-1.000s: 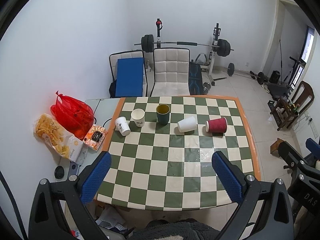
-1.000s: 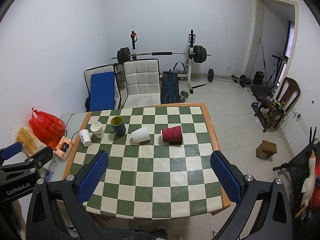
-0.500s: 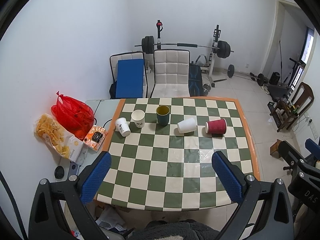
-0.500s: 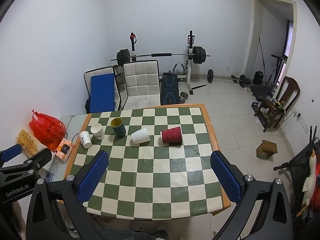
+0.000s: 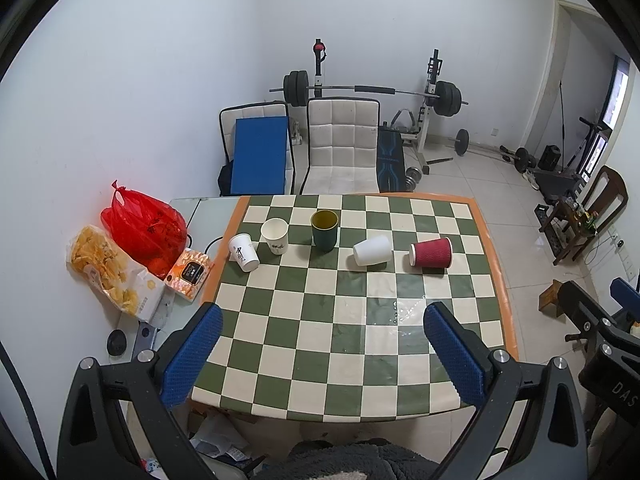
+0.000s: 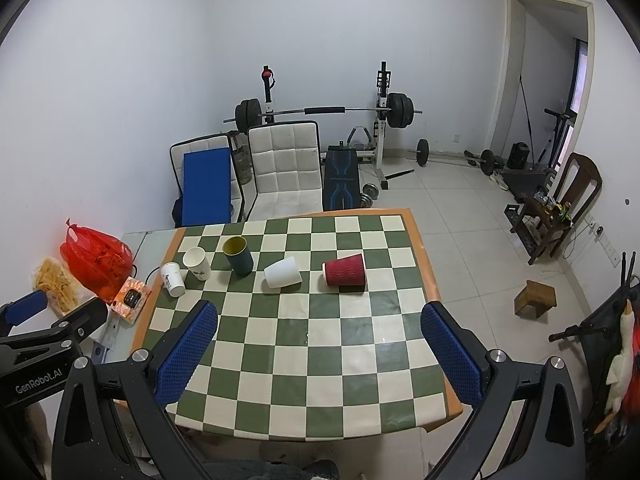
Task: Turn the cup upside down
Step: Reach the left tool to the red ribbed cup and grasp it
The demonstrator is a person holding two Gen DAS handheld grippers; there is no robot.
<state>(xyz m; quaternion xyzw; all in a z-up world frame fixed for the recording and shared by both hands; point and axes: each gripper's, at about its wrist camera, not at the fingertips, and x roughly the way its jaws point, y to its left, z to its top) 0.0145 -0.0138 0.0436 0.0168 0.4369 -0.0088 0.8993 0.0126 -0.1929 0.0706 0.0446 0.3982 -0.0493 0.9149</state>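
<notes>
Both claws held high over the near edge of the tabletop [image 5: 494, 264], nothing gripped. Left claw [image 5: 322, 344] spread wide, empty; right claw [image 6: 318, 346] same, wide and empty.

Five cups in a row across the far half of the tabletop, well apart from both claws. From left: white printed cup [image 5: 243, 252] tipped over, paper cup [image 5: 275, 235] upright, green cup [image 5: 325, 229] upright w/ mouth up, plain white cup [image 5: 372, 250] on its side, red cup [image 5: 431, 253] on its side.

Which cup is meant — can't tell from the task line. The two upright ones are the likeliest, since they still need a full turn-over.

Key relation: the row lies ahead of and below both claws. Green cup sits left of centre in the right wrist view [image 6: 238, 256], roughly centre in the left view, so the left claw looks nearer to it and to the paper cup. Red cup [image 6: 345, 271] is more the right claw's side. Long axes of the red and plain white cups run roughly along the row; the upright cups' axes are vertical, so a side-on grip on the wall seems the way in, then a wrist roll.
</notes>
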